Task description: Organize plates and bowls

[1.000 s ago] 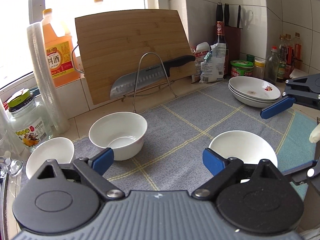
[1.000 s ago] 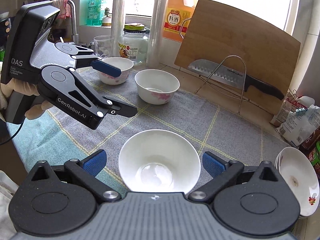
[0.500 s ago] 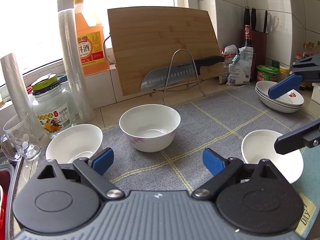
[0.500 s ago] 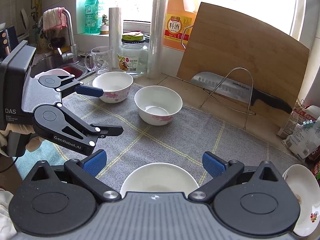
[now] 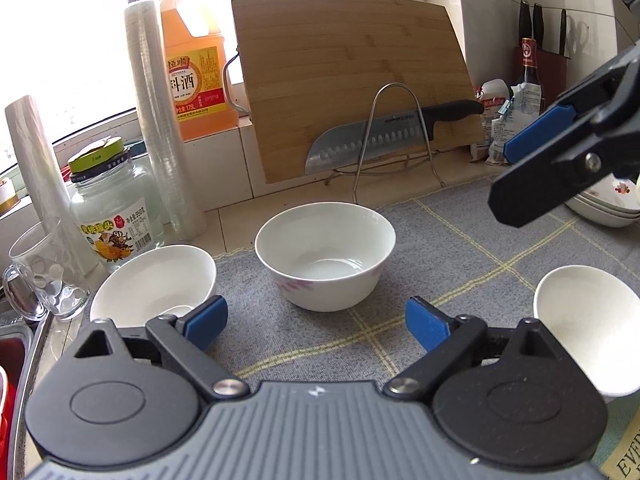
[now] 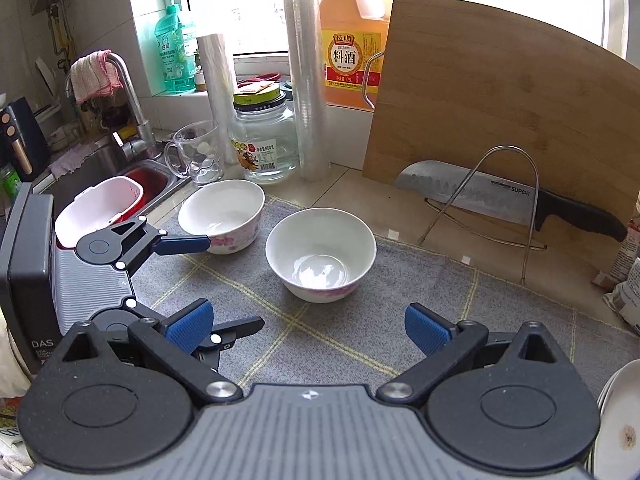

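Three white bowls sit on a grey mat (image 5: 460, 248). The middle bowl (image 5: 325, 255) (image 6: 321, 253) has a pink flower print. A second bowl (image 5: 154, 284) (image 6: 222, 214) stands at the mat's left end. A third bowl (image 5: 590, 322) is at the right, out of the right wrist view. Stacked plates (image 5: 604, 206) (image 6: 620, 420) lie far right. My left gripper (image 5: 316, 320) (image 6: 216, 286) is open and empty, just short of the middle bowl. My right gripper (image 6: 308, 328) (image 5: 508, 172) is open and empty, raised above the mat.
A wooden cutting board (image 5: 352, 80) leans at the back with a cleaver (image 5: 380, 136) on a wire rack. A glass jar (image 5: 112, 208), a glass mug (image 5: 40, 280), plastic rolls and an orange bottle (image 5: 192, 72) stand at the left. The sink (image 6: 100, 172) lies left.
Both grippers have swung left. The right gripper has risen and left the third bowl below its view. The middle bowl now lies ahead of both.
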